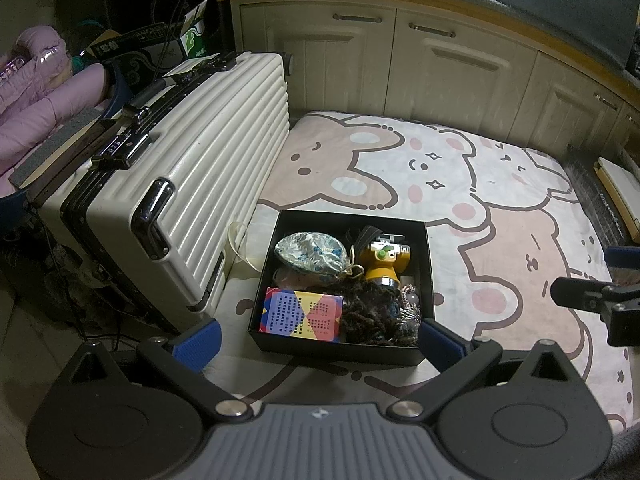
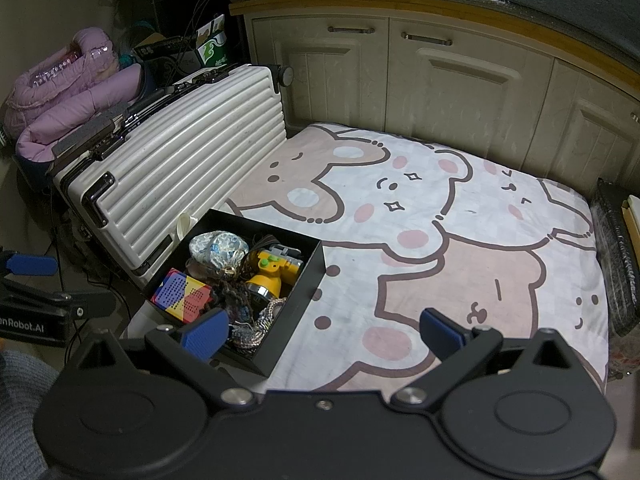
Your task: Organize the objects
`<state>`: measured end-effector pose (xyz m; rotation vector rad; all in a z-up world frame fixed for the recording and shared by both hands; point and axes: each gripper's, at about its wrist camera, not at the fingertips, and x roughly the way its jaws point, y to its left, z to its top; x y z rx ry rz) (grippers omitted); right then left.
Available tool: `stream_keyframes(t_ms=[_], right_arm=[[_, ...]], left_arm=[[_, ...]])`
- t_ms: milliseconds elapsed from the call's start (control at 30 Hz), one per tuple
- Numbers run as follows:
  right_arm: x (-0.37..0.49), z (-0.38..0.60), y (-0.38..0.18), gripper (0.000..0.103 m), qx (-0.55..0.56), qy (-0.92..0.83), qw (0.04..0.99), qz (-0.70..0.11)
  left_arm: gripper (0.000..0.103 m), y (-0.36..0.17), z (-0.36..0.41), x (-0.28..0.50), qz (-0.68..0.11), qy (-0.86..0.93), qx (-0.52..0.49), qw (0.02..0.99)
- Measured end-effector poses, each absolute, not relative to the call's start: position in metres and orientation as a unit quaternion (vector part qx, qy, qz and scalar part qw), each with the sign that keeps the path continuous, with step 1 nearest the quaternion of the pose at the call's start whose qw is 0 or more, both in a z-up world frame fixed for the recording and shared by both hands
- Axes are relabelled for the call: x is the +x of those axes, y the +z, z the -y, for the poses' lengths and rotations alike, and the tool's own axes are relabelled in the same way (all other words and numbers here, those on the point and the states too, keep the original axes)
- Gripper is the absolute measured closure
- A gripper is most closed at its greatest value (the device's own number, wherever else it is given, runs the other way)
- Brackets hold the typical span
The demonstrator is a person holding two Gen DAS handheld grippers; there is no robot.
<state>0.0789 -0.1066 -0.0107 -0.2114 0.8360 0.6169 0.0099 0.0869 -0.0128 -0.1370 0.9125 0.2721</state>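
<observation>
The left gripper (image 1: 318, 338) and right gripper (image 2: 324, 336) are hovering wide apart, empty; one item from the crowded black box (image 1: 431, 264) is best lifted straight up.

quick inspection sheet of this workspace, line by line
surface: bear-print blanket, mostly bare, box at its left edge
job's things: open black box holding a patterned pouch, yellow toy, colourful card box, dark yarn
clutter: white strap between box and suitcase
grippers: left gripper and right gripper both open, empty, jaws wide, hovering near the box
cables: dark cables behind the suitcase
surroundings: ribbed white suitcase on its side, cream cabinets, pink jacket
</observation>
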Motion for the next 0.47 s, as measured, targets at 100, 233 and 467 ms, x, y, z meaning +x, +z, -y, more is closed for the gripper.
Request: stream_keyframes(t_ms=[100, 233, 467], right_arm=[[0.0789, 0.1066, -0.0107, 0.000, -0.101, 0.294, 0.863, -0.399], [0.0791, 0.1067, -0.0109, 0.000, -0.101, 0.294, 0.863, -0.399], [0.0794, 0.1069, -0.0109, 0.000, -0.100, 0.294, 0.863, -0.399]], left_arm=[[0.000, -0.0128, -0.0869, 0.0099, -0.439, 0.131, -0.066, 0.887], [0.000, -0.0130, -0.0870, 0.0098, -0.439, 0.130, -0.066, 0.886], [0.000, -0.0135, -0.0882, 0.0094, -0.440, 0.130, -0.066, 0.886]])
